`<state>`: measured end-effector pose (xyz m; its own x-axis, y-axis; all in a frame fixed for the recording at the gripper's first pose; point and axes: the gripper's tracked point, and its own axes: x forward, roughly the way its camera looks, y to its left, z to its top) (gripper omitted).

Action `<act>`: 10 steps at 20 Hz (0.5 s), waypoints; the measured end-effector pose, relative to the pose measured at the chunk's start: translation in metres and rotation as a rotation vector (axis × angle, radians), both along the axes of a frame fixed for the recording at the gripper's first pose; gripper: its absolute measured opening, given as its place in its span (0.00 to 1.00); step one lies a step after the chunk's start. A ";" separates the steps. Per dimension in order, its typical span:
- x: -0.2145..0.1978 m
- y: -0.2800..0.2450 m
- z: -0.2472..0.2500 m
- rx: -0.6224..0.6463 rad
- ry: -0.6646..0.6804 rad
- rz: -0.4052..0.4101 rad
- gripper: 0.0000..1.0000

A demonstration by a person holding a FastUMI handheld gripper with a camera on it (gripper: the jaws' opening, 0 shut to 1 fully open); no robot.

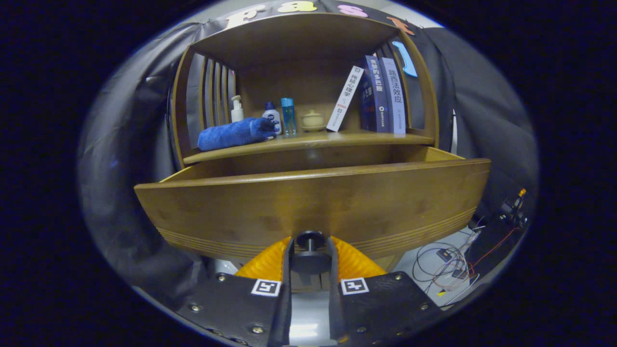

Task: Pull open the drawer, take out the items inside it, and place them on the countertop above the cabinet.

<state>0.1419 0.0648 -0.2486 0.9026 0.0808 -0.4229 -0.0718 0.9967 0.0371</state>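
The tool is clamped on the drawer's round knob, both fingers pressing it. The drawer stands pulled out below the worktop; it looks rigid, heavy wood, and the knob seems the only handhold.

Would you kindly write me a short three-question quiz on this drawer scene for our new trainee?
1. True or false: the drawer is already pulled out from the cabinet.
2. What are the fingers of the gripper closed around?
A. the rolled blue towel
B. the drawer knob
C. a book
3. Fill in: the small lidded pot stands between the blue bottle and the leaning white ____.

Key: 1 true; 2 B; 3 book.
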 end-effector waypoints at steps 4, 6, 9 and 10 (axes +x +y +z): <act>-0.020 -0.001 -0.001 -0.012 0.021 -0.002 0.31; -0.020 -0.001 -0.002 -0.026 0.033 -0.004 0.31; -0.021 -0.001 -0.001 -0.020 0.031 -0.004 0.31; -0.021 -0.001 -0.001 -0.019 0.026 -0.005 0.31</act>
